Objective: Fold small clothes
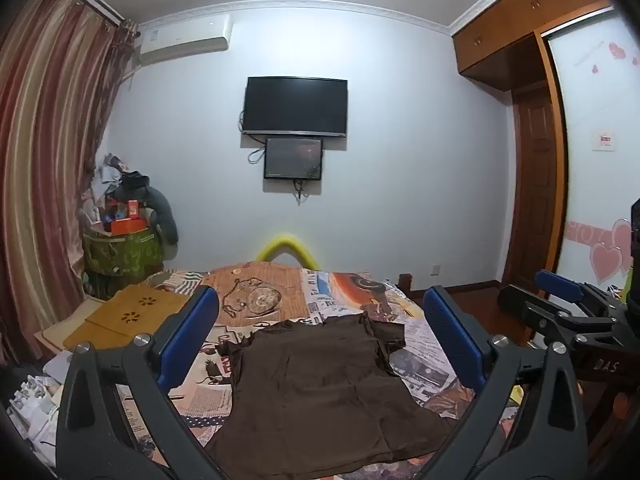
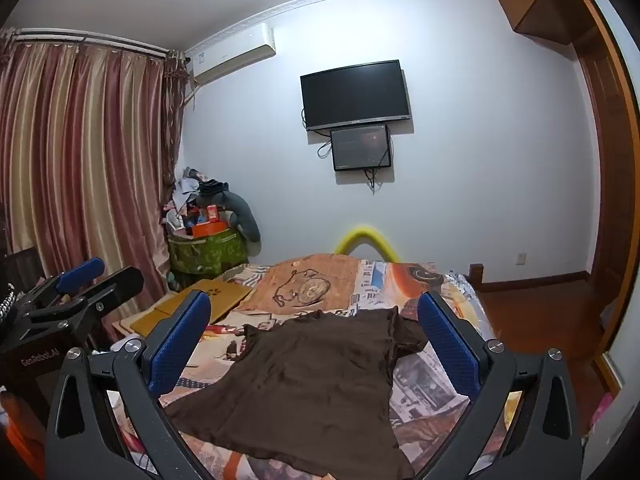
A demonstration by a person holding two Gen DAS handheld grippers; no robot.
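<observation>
1. Left claw (image 1: 320, 344): I read it as spread wide, with its blue pads (image 1: 190, 332) at either side of the lower frame and nothing between them. It hangs above the bed.
2. Right claw (image 2: 314, 340): likewise spread wide and holding nothing. It also shows at the right edge of the left wrist view.
3. Brown shirt (image 1: 316, 392): it lies flat on the bed, lower centre of both views, sleeves toward the far end, and sits in the gap between each claw's fingers without touching them.
4. Bed (image 1: 420, 332): covered in a busy printed sheet. An orange blanket (image 1: 256, 292) lies beyond the shirt.
5. Background: dark TV (image 1: 295, 106) centred on the wall, a smaller screen (image 1: 293, 158) just below it, striped curtains (image 1: 48, 140) on the left.
</observation>
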